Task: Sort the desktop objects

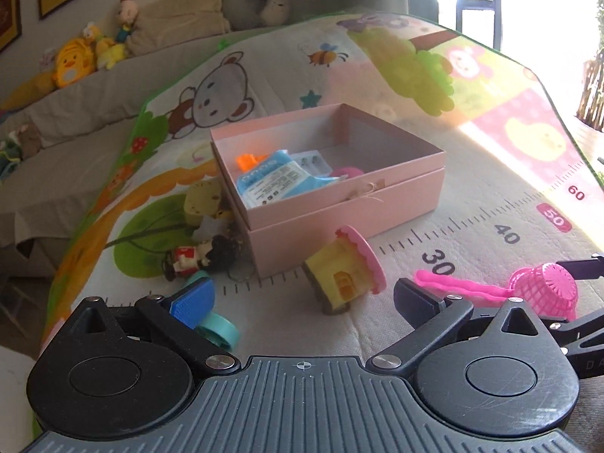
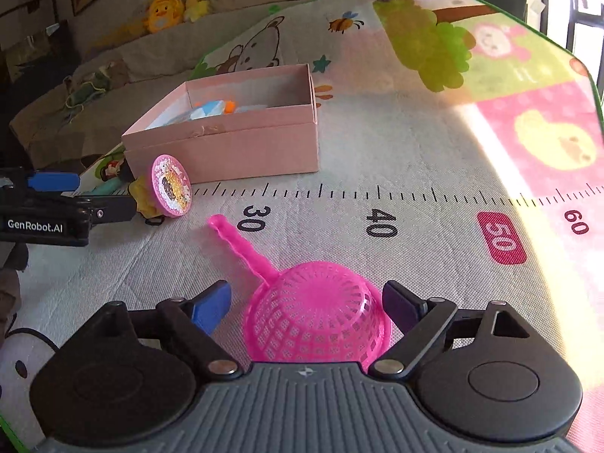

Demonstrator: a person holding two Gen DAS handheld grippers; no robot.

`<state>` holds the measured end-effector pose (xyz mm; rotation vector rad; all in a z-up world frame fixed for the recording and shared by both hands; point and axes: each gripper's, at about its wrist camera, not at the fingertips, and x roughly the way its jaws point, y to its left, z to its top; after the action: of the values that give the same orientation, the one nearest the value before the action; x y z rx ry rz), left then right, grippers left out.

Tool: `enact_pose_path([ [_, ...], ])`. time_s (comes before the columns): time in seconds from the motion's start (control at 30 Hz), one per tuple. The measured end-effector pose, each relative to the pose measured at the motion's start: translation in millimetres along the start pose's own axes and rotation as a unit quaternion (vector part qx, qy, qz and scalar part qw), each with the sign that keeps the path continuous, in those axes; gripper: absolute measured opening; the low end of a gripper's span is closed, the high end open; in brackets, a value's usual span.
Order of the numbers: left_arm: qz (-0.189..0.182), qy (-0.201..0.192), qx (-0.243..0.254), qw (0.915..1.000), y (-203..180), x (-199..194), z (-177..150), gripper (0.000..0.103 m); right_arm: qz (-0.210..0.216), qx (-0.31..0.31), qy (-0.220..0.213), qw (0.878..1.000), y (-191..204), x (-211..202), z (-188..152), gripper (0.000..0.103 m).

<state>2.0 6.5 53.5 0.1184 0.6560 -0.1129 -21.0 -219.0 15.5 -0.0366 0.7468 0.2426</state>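
Note:
A pink box [image 1: 351, 209] sits on the play mat and holds a blue packet [image 1: 279, 181], an orange piece and a pink item. It also shows in the right wrist view [image 2: 241, 147]. A yellow toy house with a pink roof [image 1: 345, 268] lies tipped in front of it. My left gripper [image 1: 302, 302] is open and empty just short of the house; a teal ring [image 1: 221, 330] lies by its left finger. A pink strainer [image 2: 317, 317] lies upside down between the fingers of my open right gripper [image 2: 305, 304], not clamped.
A small doll [image 1: 200, 256] and a yellow toy [image 1: 204, 202] lie left of the box. The mat [image 2: 415, 173] has a printed ruler. A sofa with plush toys [image 1: 75, 60] stands behind. The left gripper shows in the right wrist view [image 2: 49, 207].

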Motion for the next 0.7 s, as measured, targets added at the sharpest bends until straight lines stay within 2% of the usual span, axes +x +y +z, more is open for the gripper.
enact_pose_path([
  [0.13, -0.001, -0.008, 0.040, 0.9992, -19, 14, 9, 0.103, -0.006, -0.013, -0.004, 1.000, 6, 1, -4, 0.098],
  [0.33, 0.009, 0.016, 0.089, 0.9959, -41, 43, 12, 0.102, -0.006, -0.008, 0.002, 1.000, 4, 3, -5, 0.103],
  [0.37, 0.009, 0.021, 0.090, 0.9956, -42, 45, 11, 0.095, -0.007, -0.009, 0.002, 1.000, 4, 4, -5, 0.103],
  [0.4, 0.008, 0.024, 0.089, 0.9957, -42, 46, 11, 0.079, -0.007, -0.009, 0.003, 1.000, 4, 4, -5, 0.103],
  [0.43, 0.004, 0.030, 0.080, 0.9963, -39, 46, 10, 0.070, -0.007, -0.009, 0.003, 1.000, 4, 4, -5, 0.103],
  [0.47, 0.003, 0.032, 0.070, 0.9971, -35, 46, 9, 0.064, -0.007, -0.009, 0.003, 1.000, 4, 4, -5, 0.103],
  [0.5, 0.000, 0.032, 0.060, 0.9977, -32, 44, 8, 0.060, -0.008, -0.010, 0.003, 1.000, 4, 4, -5, 0.103],
  [0.7, -0.017, 0.033, 0.024, 0.9990, -18, 28, 1, 0.052, -0.014, -0.018, 0.006, 1.000, 8, 6, -5, 0.103],
])
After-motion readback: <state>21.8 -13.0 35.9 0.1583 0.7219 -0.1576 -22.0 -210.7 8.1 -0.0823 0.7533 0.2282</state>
